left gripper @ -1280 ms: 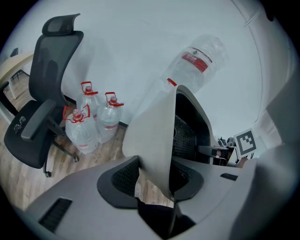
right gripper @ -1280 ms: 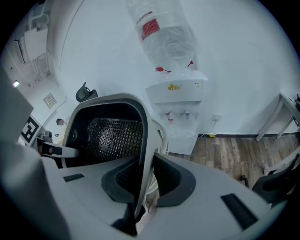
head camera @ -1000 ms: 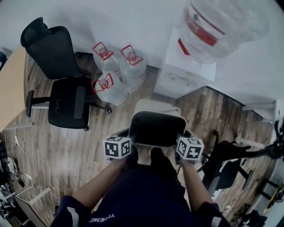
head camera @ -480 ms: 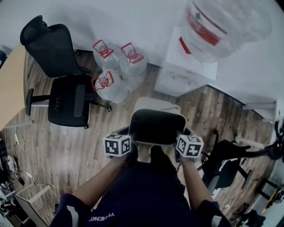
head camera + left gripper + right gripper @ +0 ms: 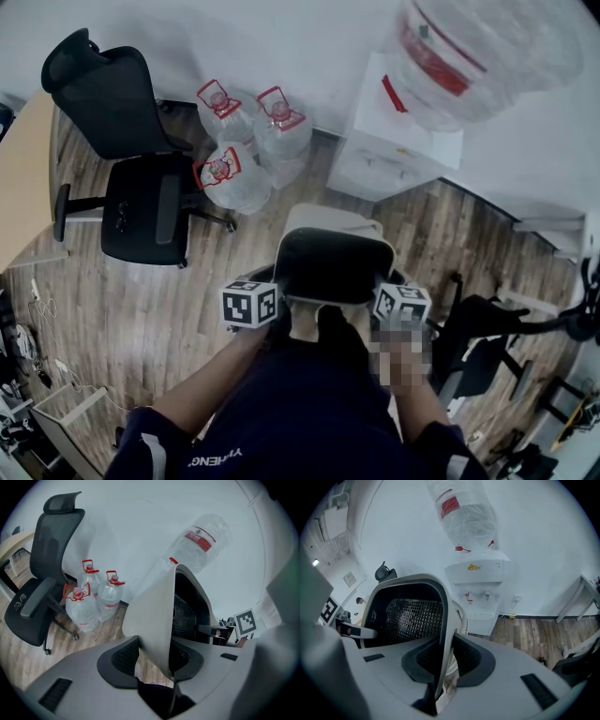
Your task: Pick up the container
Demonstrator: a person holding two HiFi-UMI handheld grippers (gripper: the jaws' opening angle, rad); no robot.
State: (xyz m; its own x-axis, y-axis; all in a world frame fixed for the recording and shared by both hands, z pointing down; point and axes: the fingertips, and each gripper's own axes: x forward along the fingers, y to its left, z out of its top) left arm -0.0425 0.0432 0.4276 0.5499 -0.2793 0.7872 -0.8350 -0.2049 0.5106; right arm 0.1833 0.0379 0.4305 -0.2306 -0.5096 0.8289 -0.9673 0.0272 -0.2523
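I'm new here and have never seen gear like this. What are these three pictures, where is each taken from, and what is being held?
There is no robot: a person holds a two-jaw gripper in each hand. The downward picture comes from a camera on the person's head; the marker cubes are parts of the grippers. The other two come from cameras riding on each gripper, looking along its jaws. The left gripper is clamped on one side wall of a beige container with a dark inside, the right gripper on the opposite wall, so it seems lifted off the wooden floor. Around stand a black office chair, three water jugs and a water dispenser.
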